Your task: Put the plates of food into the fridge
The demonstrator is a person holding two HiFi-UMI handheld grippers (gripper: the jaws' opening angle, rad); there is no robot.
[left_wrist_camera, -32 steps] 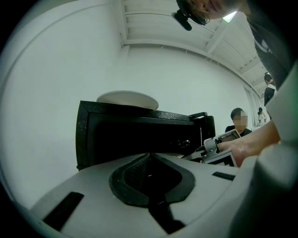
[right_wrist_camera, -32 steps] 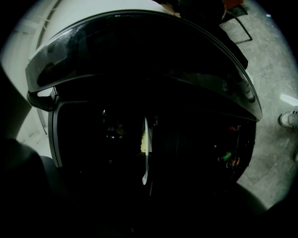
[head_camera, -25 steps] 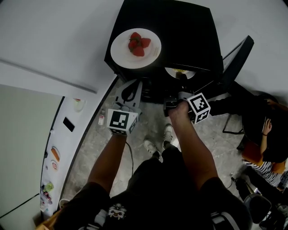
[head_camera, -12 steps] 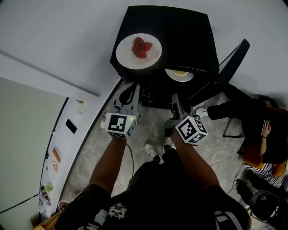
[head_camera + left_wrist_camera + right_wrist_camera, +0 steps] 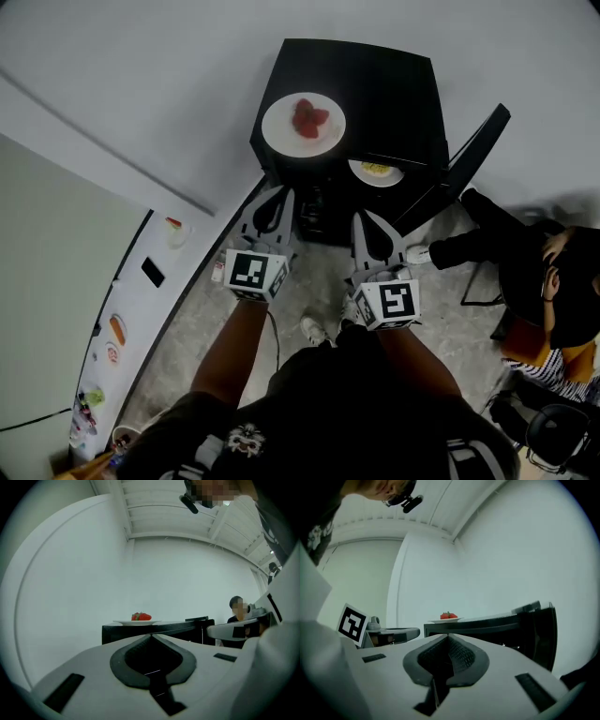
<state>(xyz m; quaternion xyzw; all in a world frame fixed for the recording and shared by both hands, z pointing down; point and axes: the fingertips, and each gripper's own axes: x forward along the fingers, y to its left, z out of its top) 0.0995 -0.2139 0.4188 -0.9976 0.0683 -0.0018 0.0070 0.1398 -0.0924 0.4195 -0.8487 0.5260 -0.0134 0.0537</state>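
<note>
A white plate of strawberries (image 5: pixel 303 124) sits on top of the black mini fridge (image 5: pixel 394 84). A second plate with yellow food (image 5: pixel 376 171) rests inside the fridge, beside its open door (image 5: pixel 469 155). My left gripper (image 5: pixel 277 191) is shut and empty, held level in front of the fridge, short of it. My right gripper (image 5: pixel 360 217) hangs beside it; its jaws have just been closing, with nothing between them. In the left gripper view the strawberry plate (image 5: pixel 139 619) stands beyond the shut gripper (image 5: pixel 151 636). The right gripper view shows the plate (image 5: pixel 448 617) past the shut gripper (image 5: pixel 448 636).
A person in dark clothes sits at the right (image 5: pixel 548 281), legs stretched toward the fridge door. A white panel with stickers (image 5: pixel 141 300) runs along the left. My shoes (image 5: pixel 314 328) stand on the grey floor below the grippers.
Both grippers pulled back from the fridge and rose. The right one rolled until its marker cube faces up, and its jaws closed empty. The yellow-food plate stays inside the fridge.
</note>
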